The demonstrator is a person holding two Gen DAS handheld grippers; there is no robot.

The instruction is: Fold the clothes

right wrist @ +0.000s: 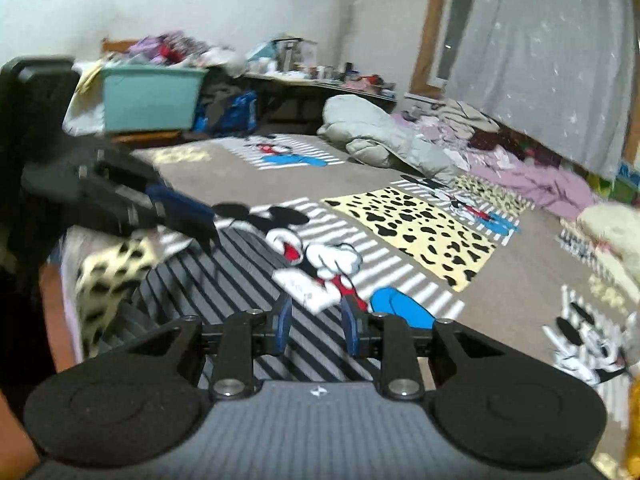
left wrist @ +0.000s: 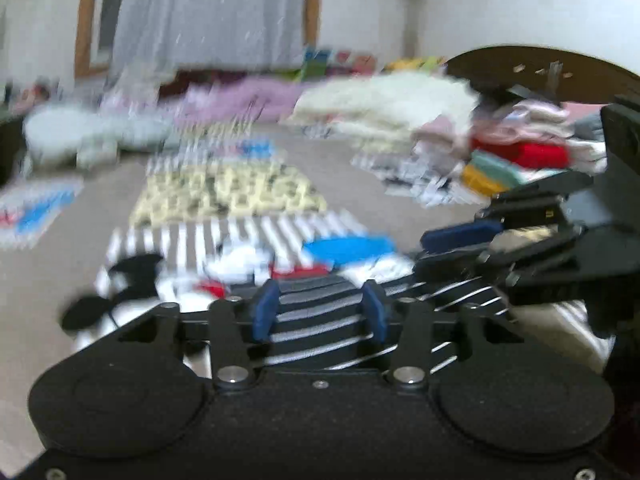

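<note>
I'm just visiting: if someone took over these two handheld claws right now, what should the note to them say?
Left gripper: open, holding nothing.
Right gripper: open, holding nothing.
The dark striped garment lies on the bed under both.
Done: a stack of folded clothes sits nearby.
Left: the dark striped garment's fold looks unfinished, though it is hard to tell.
</note>
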